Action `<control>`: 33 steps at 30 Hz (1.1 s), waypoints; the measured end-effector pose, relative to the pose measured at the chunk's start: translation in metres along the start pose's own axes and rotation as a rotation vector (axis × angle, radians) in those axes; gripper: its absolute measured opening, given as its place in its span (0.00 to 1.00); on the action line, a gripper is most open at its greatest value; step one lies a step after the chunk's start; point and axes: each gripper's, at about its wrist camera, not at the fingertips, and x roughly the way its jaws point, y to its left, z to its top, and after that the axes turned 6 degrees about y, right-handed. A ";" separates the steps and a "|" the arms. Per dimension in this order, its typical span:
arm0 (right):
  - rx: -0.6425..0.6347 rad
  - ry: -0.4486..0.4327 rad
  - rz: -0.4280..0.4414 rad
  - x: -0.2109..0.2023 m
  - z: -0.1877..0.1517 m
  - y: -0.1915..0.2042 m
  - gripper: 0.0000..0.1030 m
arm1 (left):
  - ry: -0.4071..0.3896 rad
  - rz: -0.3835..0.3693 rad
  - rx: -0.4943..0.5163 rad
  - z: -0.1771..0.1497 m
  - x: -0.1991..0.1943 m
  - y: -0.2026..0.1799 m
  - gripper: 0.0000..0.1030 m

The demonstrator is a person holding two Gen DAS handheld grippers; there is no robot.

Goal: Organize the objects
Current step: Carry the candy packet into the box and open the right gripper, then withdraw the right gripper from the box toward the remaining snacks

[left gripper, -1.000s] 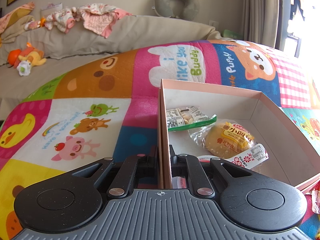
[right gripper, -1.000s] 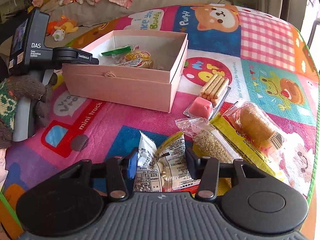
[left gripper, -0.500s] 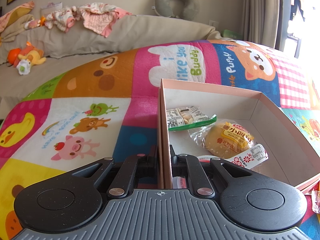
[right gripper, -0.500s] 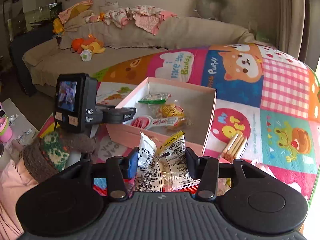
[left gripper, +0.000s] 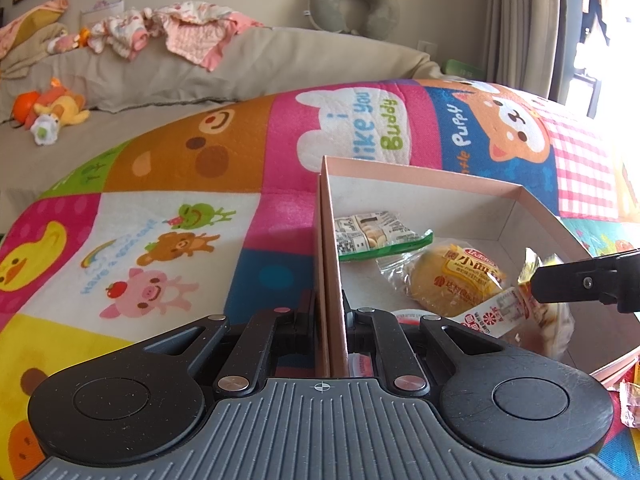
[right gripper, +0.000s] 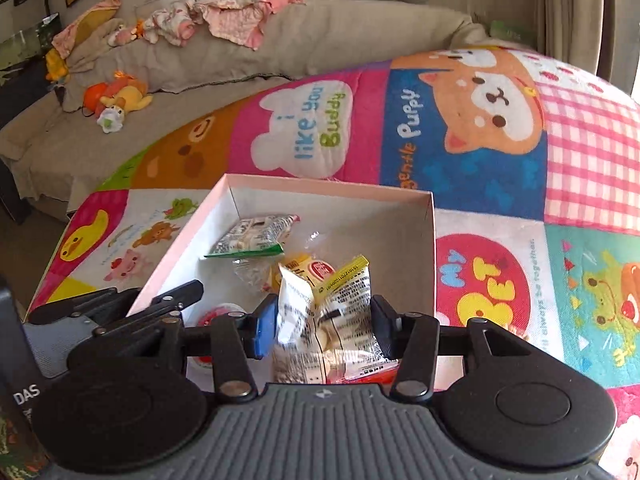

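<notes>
A pink cardboard box lies open on the colourful play mat. My left gripper is shut on the box's left wall. Inside the box lie a green-edged snack packet, a round bun in clear wrap and a red-and-white candy wrapper. My right gripper is over the box's near end, its fingers spread wide around a white and yellow snack packet. That gripper's finger shows at the right edge of the left wrist view, with the packet blurred under it.
The play mat spreads around the box. A beige sofa with clothes and plush toys runs behind it. A snack wrapper lies on the mat by the box's near right corner.
My right gripper carried the white and yellow packet from the mat up and over the box, and its fingers have spread wider. My left gripper has kept still on the box wall.
</notes>
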 end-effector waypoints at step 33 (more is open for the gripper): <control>0.118 -0.021 0.057 -0.085 -0.180 -0.064 0.82 | -0.001 0.018 0.022 -0.002 -0.001 -0.003 0.11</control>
